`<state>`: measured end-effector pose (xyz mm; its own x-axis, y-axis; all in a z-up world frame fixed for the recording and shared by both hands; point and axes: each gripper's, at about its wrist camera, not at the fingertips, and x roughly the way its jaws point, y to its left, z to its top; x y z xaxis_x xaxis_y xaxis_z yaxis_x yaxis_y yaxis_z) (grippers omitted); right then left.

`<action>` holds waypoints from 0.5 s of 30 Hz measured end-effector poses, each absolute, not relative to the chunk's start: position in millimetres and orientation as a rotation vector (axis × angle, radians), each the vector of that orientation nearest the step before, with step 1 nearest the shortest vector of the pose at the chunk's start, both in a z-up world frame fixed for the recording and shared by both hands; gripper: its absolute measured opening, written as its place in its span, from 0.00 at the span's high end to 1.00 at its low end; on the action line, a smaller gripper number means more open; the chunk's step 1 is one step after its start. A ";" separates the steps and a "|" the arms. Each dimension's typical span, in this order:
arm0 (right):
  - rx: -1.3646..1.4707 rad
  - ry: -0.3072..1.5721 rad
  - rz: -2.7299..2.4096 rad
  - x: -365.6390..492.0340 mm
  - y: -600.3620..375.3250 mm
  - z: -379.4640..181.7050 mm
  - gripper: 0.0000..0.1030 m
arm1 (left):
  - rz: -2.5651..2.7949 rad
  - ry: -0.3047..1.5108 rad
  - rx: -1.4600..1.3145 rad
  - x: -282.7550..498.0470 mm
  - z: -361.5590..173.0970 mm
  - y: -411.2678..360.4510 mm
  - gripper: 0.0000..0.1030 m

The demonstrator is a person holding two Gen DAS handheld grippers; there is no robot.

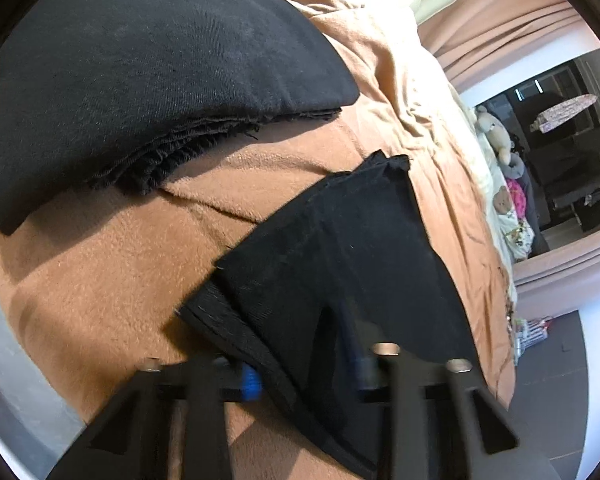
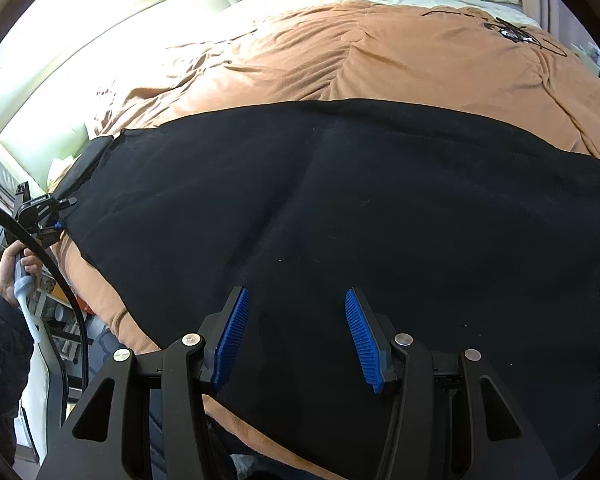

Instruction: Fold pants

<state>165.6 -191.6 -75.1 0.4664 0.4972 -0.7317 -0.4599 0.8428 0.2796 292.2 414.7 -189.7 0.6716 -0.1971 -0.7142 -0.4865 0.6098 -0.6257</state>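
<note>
The left tongs (image 1: 306,376) are pinching the pants (image 2: 340,208) hem; the right tongs (image 2: 296,344) are hovering wide, empty; a thin pinch risks slipping mid-fold, I'd judge.

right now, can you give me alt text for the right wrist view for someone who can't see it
Black pants lie spread flat across a tan blanket on a bed, filling most of the view. The right claw hovers open over their near edge, blue pads apart. At far left, the left claw pinches the pants' end.
</note>
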 end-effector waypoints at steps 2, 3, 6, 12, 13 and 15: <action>0.032 0.920 0.583 164.7 -187.3 -75.7 0.53 | 0.188 0.825 -0.933 292.5 -185.7 416.6 0.94; 0.022 0.918 0.584 163.8 -185.2 -74.8 0.55 | 0.191 0.808 -0.932 292.3 -182.1 418.4 0.95; 0.004 0.900 0.595 163.3 -178.5 -67.7 0.66 | 0.175 0.753 -0.946 290.6 -169.6 421.4 0.96; 0.004 0.903 0.592 172.3 -168.8 -66.0 0.72 | 0.138 0.684 -0.999 286.0 -152.1 425.2 0.96; -0.007 0.908 0.595 172.8 -166.1 -68.7 0.76 | 0.134 0.679 -1.001 285.6 -150.0 425.5 0.96; -0.028 0.932 0.611 173.2 -157.6 -75.5 0.83 | 0.128 0.673 -1.001 283.9 -147.2 426.5 0.96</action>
<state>173.2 -157.6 -75.5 0.4409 0.4806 -0.7580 -0.5037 0.8315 0.2342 283.9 426.5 -147.2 0.7926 -0.1983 -0.5766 -0.3967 0.5505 -0.7346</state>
